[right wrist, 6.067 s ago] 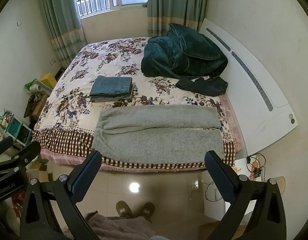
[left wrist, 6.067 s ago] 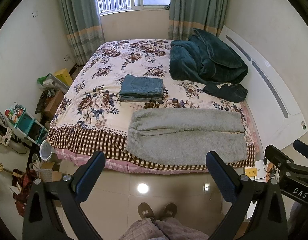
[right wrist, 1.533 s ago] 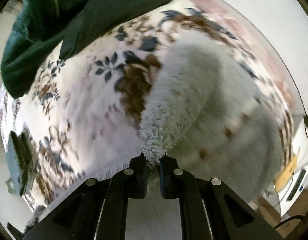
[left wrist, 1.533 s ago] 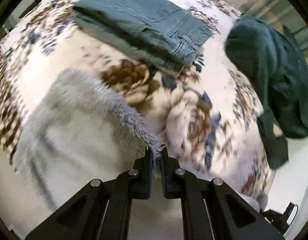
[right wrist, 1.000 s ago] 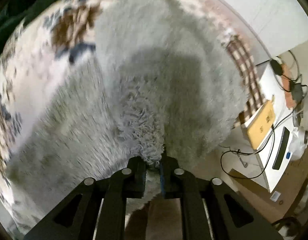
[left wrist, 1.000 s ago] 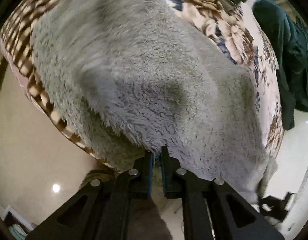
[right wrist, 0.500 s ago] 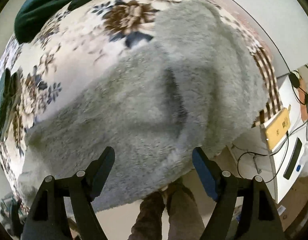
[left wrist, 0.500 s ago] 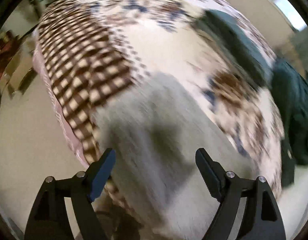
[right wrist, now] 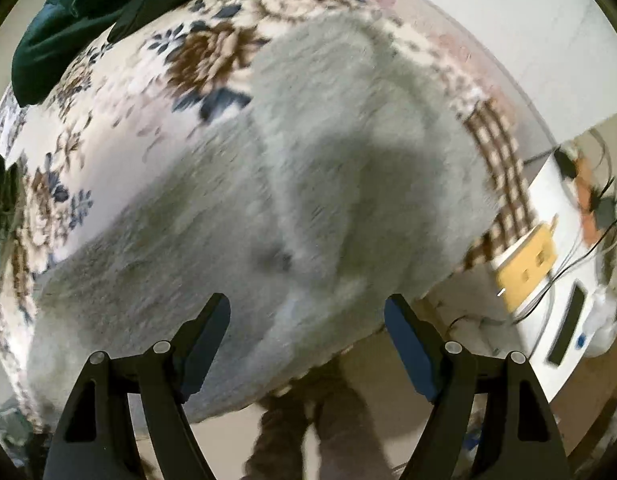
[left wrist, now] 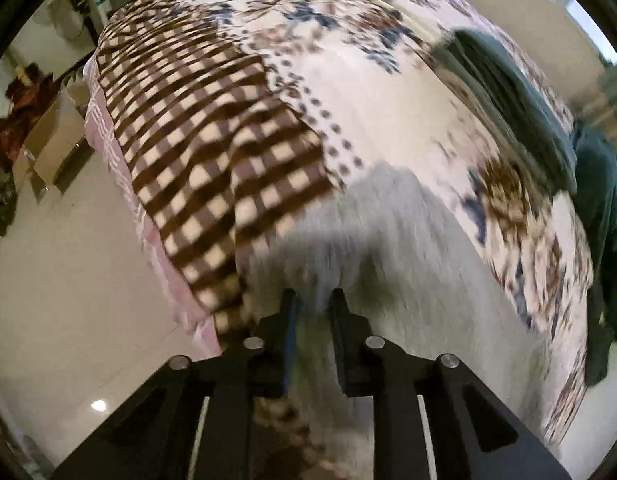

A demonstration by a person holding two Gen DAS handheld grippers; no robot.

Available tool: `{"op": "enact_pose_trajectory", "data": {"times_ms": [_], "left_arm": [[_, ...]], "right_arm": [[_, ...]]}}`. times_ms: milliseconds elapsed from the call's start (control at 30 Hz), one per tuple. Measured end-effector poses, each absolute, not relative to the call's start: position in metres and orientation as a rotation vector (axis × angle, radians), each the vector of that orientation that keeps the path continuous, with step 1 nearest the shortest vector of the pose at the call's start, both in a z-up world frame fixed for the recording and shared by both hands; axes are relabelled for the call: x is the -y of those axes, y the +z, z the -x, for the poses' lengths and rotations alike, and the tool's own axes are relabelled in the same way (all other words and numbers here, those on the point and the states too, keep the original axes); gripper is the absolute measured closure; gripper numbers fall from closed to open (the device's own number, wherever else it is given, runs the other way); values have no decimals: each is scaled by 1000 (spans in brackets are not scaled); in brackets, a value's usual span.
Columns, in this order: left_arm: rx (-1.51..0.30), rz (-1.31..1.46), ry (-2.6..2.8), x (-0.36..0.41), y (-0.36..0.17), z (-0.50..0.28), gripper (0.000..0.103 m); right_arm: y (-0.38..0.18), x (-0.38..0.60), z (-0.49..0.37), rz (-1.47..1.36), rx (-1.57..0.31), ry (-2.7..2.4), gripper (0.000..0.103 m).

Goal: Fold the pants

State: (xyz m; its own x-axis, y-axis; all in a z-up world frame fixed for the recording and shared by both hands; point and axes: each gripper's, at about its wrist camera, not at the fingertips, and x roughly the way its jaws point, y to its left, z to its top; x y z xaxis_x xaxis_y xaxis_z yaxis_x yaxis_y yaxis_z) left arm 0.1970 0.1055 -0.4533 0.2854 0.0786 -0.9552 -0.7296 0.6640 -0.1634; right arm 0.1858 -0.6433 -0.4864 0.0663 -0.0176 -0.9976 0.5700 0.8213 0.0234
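Motion blur smears the grey fleece pants (right wrist: 308, 184) and floral bedspread (left wrist: 348, 100)

A bedspread (left wrist: 380, 92) covers the bed, cream with brown and blue flowers and a brown-and-cream checked border (left wrist: 196, 152) along its edge. A pink striped sheet (left wrist: 120, 184) hangs below that border, above the glossy tiled floor (left wrist: 68, 280). A folded pair of blue jeans (left wrist: 516, 96) lies on the flowered cloth, blurred. A dark green blanket (right wrist: 80, 4) is heaped farther up the bed. Cardboard boxes (left wrist: 48, 140) stand on the floor beside the bed. Off the other side, a white stand (right wrist: 564, 280) carries a yellow box (right wrist: 528, 264) and tangled cables (right wrist: 596, 200).
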Motion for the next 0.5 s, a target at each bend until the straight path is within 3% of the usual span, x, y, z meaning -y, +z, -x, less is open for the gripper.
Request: {"op": "enact_pose_trajectory", "data": {"times_ms": [67, 100, 133, 367, 500], "left_arm": [[-1189, 576, 589, -76, -439, -202, 60], [-1193, 548, 575, -61, -432, -205, 39], [-1185, 530, 550, -46, -426, -208, 35], [-1217, 401, 337, 74, -424, -232, 35], [-1252, 355, 250, 124, -432, -239, 35]], "right_arm": [[-482, 648, -195, -388, -1423, -474, 21], [-483, 649, -201, -359, -1419, -468, 21], [-485, 651, -211, -339, -1405, -458, 21], [-543, 664, -279, -242, -1449, -440, 22], [-543, 695, -260, -224, -1436, -615, 34]]}}
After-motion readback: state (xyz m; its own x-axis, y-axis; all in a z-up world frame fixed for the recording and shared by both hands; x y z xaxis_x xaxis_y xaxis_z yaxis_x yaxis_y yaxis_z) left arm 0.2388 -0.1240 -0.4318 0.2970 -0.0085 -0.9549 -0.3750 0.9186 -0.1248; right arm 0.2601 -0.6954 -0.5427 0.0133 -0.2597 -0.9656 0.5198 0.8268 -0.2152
